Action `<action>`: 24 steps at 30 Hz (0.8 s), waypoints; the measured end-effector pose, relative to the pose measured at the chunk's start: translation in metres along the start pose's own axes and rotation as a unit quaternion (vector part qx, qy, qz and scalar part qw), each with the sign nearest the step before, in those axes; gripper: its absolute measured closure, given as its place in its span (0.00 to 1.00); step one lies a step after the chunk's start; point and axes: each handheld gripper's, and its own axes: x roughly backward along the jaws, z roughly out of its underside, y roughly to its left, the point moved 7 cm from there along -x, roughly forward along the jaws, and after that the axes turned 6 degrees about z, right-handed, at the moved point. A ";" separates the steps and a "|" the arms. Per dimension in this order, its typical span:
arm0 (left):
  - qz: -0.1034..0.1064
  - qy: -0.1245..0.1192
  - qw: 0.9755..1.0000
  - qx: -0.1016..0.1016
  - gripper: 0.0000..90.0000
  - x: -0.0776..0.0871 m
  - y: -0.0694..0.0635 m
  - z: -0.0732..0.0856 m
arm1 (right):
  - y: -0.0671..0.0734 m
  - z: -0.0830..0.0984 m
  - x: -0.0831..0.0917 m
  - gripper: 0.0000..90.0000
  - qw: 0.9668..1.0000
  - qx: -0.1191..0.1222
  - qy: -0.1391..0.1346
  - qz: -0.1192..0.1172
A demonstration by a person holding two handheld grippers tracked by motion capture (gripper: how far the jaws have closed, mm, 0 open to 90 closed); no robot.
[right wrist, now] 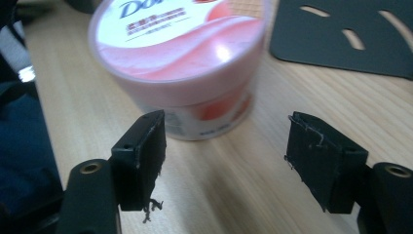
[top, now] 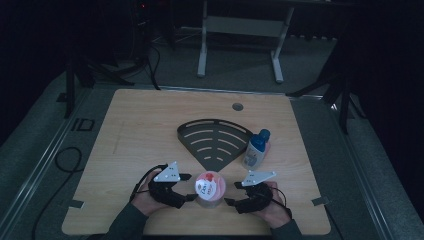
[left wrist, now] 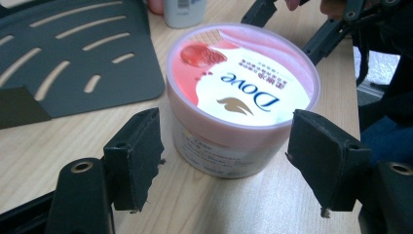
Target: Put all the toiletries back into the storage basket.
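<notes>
Between both tools — tub (top: 210, 188) upright

In the right gripper view, the top edge cuts off the far part of the round pink Dove tub (right wrist: 180, 53), and its side label print is blurred. In the left gripper view, the white plastic bottle (left wrist: 184, 10) shows just its base. In the high view, the blue-capped bottle's (top: 255, 148) label is too small to read.
</notes>
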 end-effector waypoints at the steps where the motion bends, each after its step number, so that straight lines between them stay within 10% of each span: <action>1: 0.000 0.000 1.000 0.000 0.31 -0.001 0.000 0.000 | 0.002 0.000 -0.001 0.31 1.000 0.006 0.001 -0.004; 24: 0.013 0.022 1.000 -0.010 0.30 -0.011 -0.004 0.006 | 0.015 -0.008 -0.016 0.25 0.999 0.046 0.001 -0.024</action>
